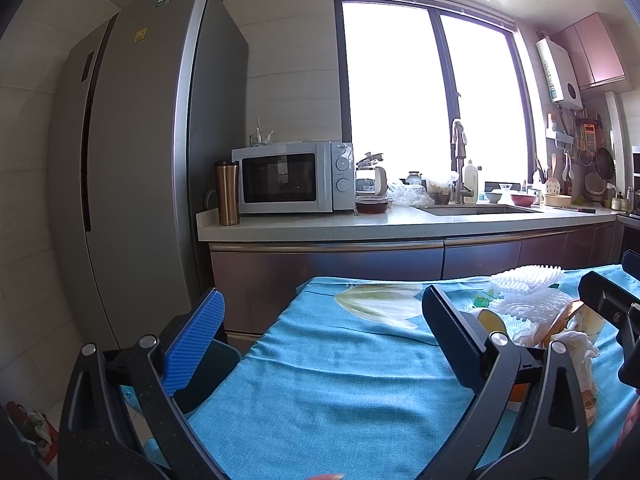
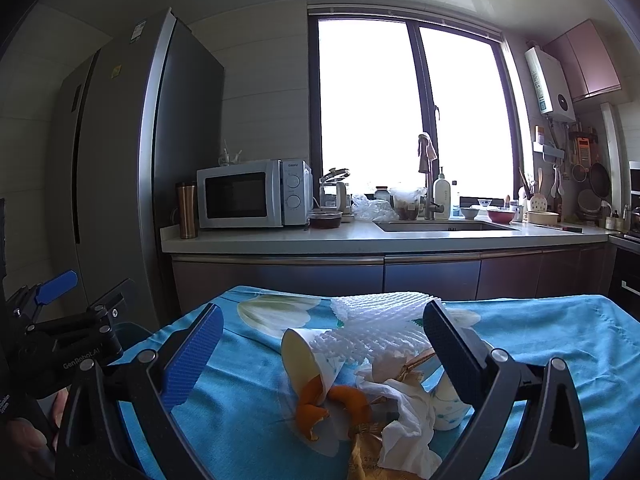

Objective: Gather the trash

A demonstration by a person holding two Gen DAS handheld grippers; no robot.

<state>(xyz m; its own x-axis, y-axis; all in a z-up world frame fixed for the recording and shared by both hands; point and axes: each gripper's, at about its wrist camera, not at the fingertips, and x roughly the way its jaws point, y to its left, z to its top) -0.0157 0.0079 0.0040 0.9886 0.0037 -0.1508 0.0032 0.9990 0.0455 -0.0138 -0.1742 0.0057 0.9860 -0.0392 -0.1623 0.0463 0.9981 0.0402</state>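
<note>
Both grippers spread wide: right gripper (image 2: pixel 324 354) frames a tipped paper cup (image 2: pixel 308 360) spilling orange peel (image 2: pixel 316 404).

Tipped paper cup (image 2: pixel 306 354), orange peel (image 2: pixel 320 404), crumpled tissue (image 2: pixel 404 412), white foam net (image 2: pixel 384 320), heaped on blue cloth (image 2: pixel 240 420)

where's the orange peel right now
In the right wrist view the orange peel lies on the blue tablecloth between the open right tongs, at the mouth of the tipped paper cup and left of the crumpled tissue.

left gripper (image 1: pixel 326 344), right gripper (image 2: pixel 322 354), jaws spread wide
</note>
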